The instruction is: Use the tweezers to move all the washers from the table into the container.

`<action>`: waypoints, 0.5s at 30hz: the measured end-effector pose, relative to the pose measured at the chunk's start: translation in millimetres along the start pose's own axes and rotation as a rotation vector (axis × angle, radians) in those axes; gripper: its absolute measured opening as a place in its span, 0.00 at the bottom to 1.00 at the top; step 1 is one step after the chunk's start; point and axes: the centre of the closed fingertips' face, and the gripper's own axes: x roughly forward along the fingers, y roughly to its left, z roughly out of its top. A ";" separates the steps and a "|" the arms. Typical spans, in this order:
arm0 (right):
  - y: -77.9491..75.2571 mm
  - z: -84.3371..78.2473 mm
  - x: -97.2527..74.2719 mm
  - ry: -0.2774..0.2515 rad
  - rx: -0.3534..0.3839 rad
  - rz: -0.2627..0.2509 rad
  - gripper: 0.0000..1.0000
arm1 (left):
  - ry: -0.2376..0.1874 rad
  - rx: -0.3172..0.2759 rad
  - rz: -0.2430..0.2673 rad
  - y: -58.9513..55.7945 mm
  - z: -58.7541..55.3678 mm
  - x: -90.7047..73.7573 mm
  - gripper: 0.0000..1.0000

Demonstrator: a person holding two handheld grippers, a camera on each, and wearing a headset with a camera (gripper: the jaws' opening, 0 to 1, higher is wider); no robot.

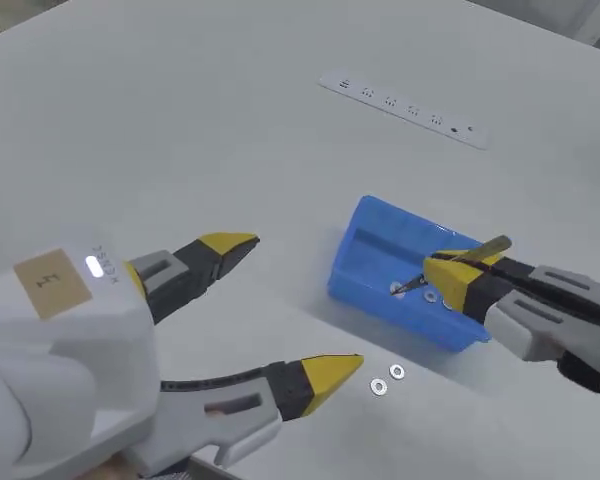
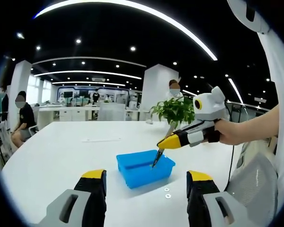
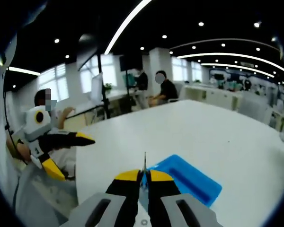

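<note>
Two washers (image 1: 379,386) lie on worktop (image 1: 180,130), just beside near wall of blue container (image 1: 365,240). A few more sit inside on its floor. Tweezers (image 1: 412,286) slant down into container, tips close to washers there; probably dropping one off, but too small to tell if tips hold anything. Right claw (image 1: 450,275) clenched on tweezers, reaching in over container's rim. Left claw (image 1: 308,300) released and empty, hovering near container with nothing to do. By my reckoning, two washers to go.
</note>
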 end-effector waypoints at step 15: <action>-64.1 -26.7 25.9 0.111 0.079 -0.116 0.02 | 0.001 0.004 0.002 0.8 0.1 0.2 0.69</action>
